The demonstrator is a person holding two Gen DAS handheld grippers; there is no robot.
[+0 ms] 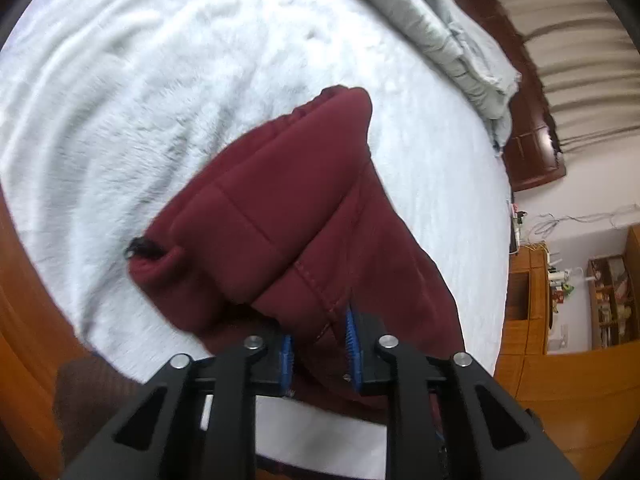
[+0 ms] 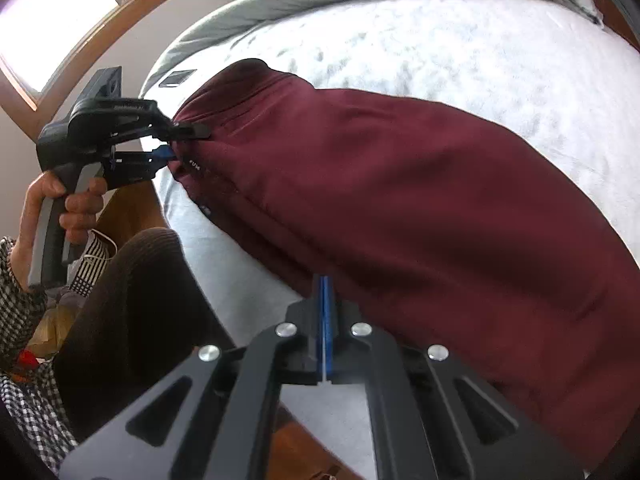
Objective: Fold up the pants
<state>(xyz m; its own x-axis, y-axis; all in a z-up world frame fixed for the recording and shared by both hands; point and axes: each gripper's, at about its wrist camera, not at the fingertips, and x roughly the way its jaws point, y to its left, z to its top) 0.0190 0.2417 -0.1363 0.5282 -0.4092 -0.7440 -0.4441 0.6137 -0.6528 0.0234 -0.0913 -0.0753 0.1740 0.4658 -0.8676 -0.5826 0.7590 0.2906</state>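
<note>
The left tongs were clamped on a thick seamed edge of the maroon pants, blue pads held apart by the cloth. The right tongs were pressed fully together at the pants' near edge; whether cloth lay between them was unclear. The pants lay folded lengthwise on the white bed. Small white lettering near the left tongs was unreadable.

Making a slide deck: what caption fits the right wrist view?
Left gripper clamps the maroon pants on the bed; right gripper is shut.
</note>
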